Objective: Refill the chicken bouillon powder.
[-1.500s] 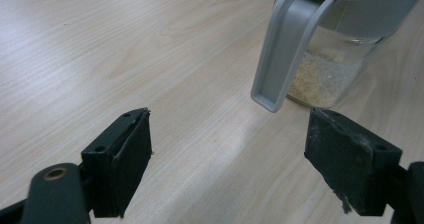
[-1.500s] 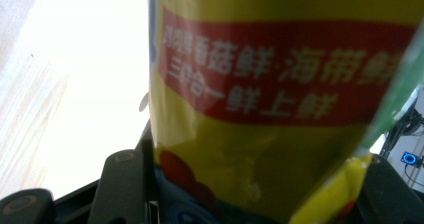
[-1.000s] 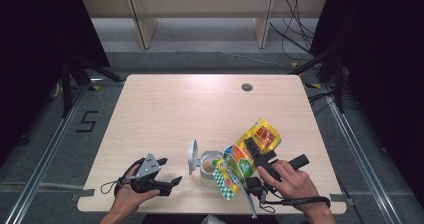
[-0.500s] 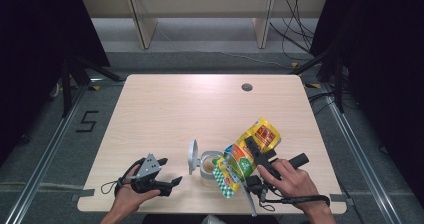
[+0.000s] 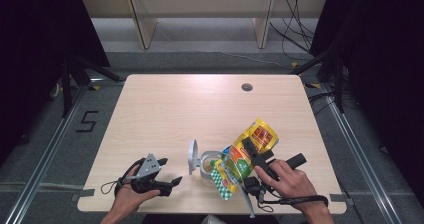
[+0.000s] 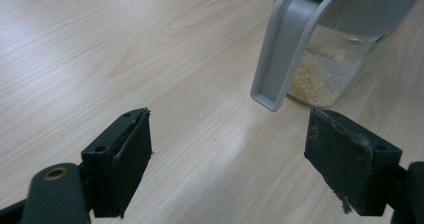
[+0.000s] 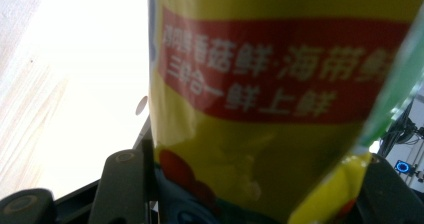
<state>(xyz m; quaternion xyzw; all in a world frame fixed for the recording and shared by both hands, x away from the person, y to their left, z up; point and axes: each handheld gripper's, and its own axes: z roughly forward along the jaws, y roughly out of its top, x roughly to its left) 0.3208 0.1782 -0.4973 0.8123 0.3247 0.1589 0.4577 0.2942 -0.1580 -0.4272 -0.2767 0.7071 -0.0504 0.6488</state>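
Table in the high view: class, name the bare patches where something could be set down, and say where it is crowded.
Bare: the far half of the table up to the grommet hole, and the left side beyond the left gripper. Crowded: the near edge, where the jar, the yellow pouch and the right gripper sit together.

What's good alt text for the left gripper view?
Two black jaws of the left gripper stand wide apart with nothing between them, low over a pale wooden table. Just beyond them stands a clear jar with pale granules at the bottom, its grey lid hanging open down the side.
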